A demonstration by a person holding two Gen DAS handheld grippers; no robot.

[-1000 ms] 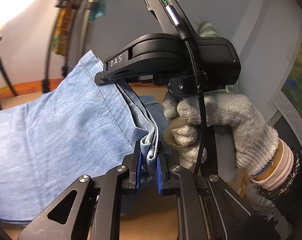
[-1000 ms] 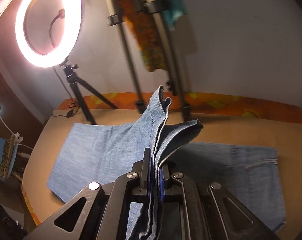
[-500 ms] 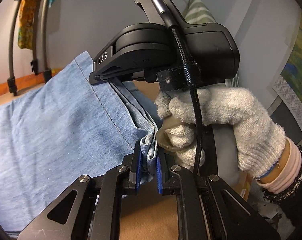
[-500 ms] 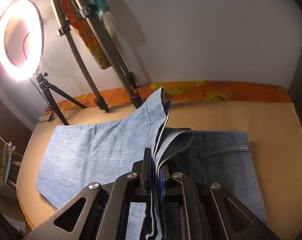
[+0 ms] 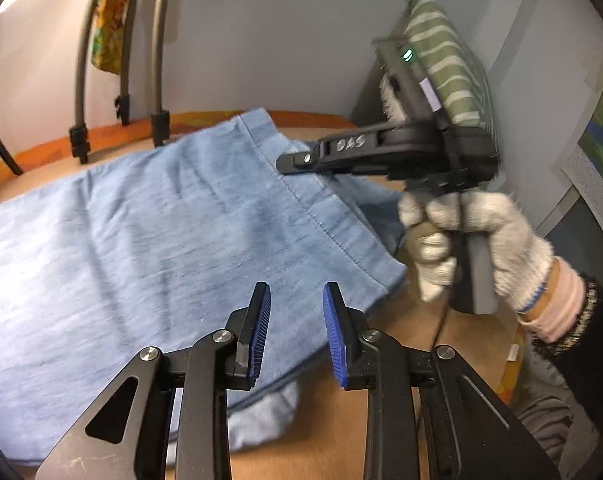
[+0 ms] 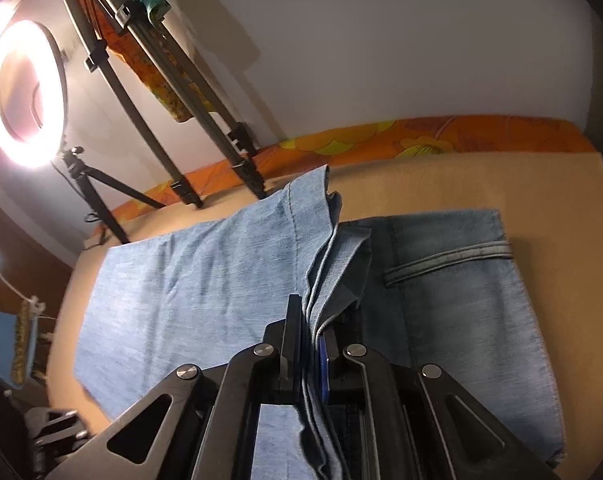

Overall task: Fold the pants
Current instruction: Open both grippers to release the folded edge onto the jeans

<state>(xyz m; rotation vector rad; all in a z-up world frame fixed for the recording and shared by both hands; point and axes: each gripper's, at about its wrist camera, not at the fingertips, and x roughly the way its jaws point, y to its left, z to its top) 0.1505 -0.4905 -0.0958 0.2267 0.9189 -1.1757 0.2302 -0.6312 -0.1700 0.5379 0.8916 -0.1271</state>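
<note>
Light blue denim pants (image 5: 161, 240) lie folded on a tan table (image 5: 341, 420). My left gripper (image 5: 295, 312) is open and empty, its blue pads just above the near hem of the folded leg. In the left wrist view my right gripper (image 5: 297, 160), held by a gloved hand (image 5: 481, 236), sits at the far hem edge. In the right wrist view my right gripper (image 6: 311, 344) is shut on the pants' hem layers (image 6: 325, 264); the folded leg (image 6: 201, 288) lies over the darker waist part with a pocket seam (image 6: 461, 256).
Tripod legs (image 5: 157, 120) stand at the back of the table by the wall. A ring light (image 6: 21, 92) on a tripod glows at the far left. An orange patterned cloth edge (image 6: 421, 140) runs along the table's back. A green striped cloth (image 5: 449, 64) hangs at right.
My left gripper has opened and let go of the hem, which now lies flat on the pants. My right gripper, holding its hem corner, has lowered toward the table.
</note>
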